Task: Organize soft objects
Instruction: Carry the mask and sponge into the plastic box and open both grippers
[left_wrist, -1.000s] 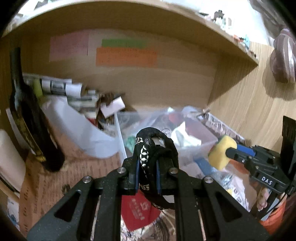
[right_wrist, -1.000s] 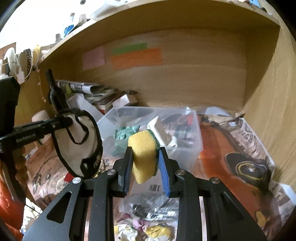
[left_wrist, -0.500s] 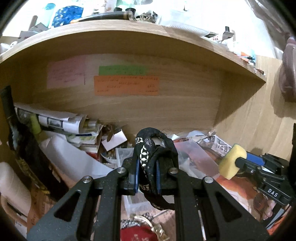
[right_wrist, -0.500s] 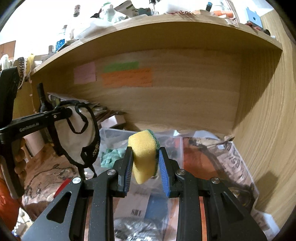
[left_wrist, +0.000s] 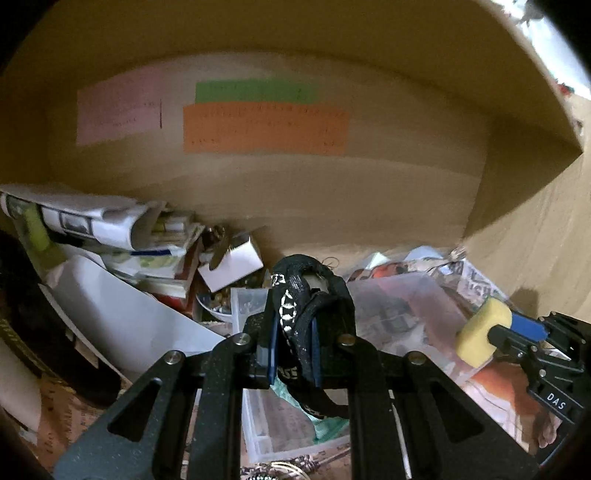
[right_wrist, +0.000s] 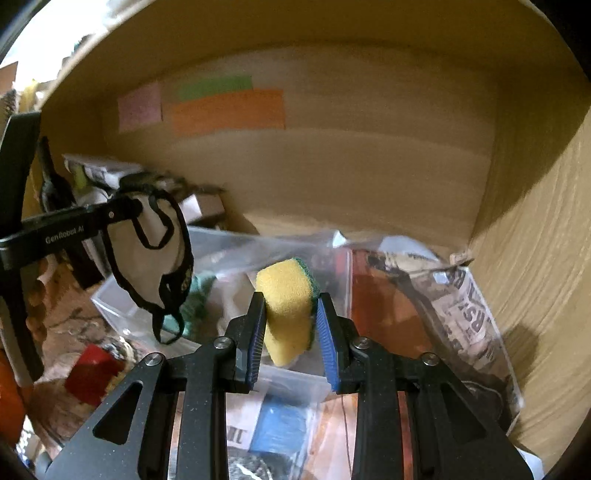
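Two soft things are in my grip, one in each hand. My left gripper (left_wrist: 293, 345) is pinched on the black-trimmed cloth mask (right_wrist: 149, 254); in the right wrist view its pale body and loose black straps dangle free in the air. My right gripper (right_wrist: 290, 330) squeezes the yellow sponge (right_wrist: 286, 304), green scouring side turned right, with most of the block standing proud of the blue pads (right_wrist: 327, 343).

The clear plastic bin (right_wrist: 295, 378) is my landmark. The sponge hangs above its near wall, and the mask hangs above its left end. Inside the bin I make out something teal and soft (right_wrist: 197, 295) and some pale items, though the blur hides what they are. Left of the bin lie stacked papers (left_wrist: 110, 225) and a small white box (left_wrist: 232, 264); right of it, newspaper (right_wrist: 463, 317) lines the shelf; behind it, coloured notes (right_wrist: 227, 112) stick to the wooden back panel.

I judge the picking finished and the placing not yet done: both items need lowering into the bin and releasing. Whether more soft things wait in the clutter in front of the bin, I cannot tell.
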